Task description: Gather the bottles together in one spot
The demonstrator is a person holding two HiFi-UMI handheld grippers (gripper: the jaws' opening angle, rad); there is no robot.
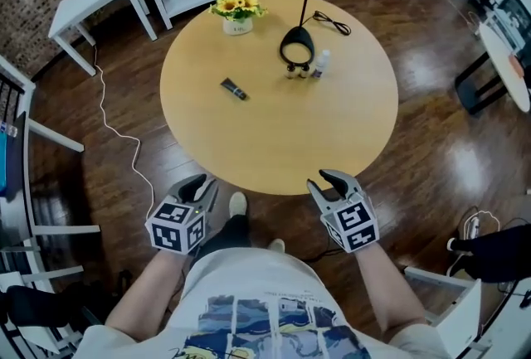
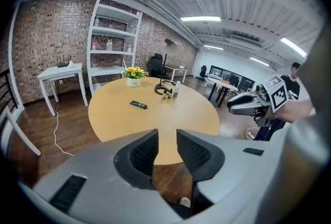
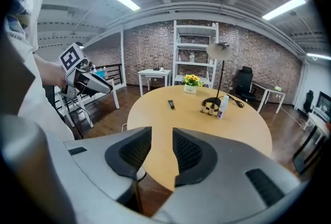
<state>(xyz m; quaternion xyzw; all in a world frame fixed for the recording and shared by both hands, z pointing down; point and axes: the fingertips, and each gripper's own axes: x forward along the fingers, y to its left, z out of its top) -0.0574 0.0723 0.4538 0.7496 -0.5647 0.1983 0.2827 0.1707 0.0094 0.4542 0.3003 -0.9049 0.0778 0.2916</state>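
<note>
Left gripper (image 1: 199, 183), right gripper (image 1: 332, 180): my jaws stand a narrow gap apart, nothing between them, both just off the tabletop's (image 1: 274, 142) near edge. Two small brown bottles (image 1: 296, 72) and a white bottle (image 1: 320, 61) are clustered toward the far edge by the lamp base (image 1: 297, 45). A dark tube (image 1: 234, 89) lies apart, left of centre.

Left gripper (image 2: 166, 136), jaws slightly apart and empty, before the round table (image 2: 196, 119). Far side: flowers (image 2: 134, 72); bottles (image 2: 176, 90) clustered to their right. Dark tube (image 2: 138, 105) nearer, left of bottles. Right gripper (image 2: 247, 104) at right.
</note>
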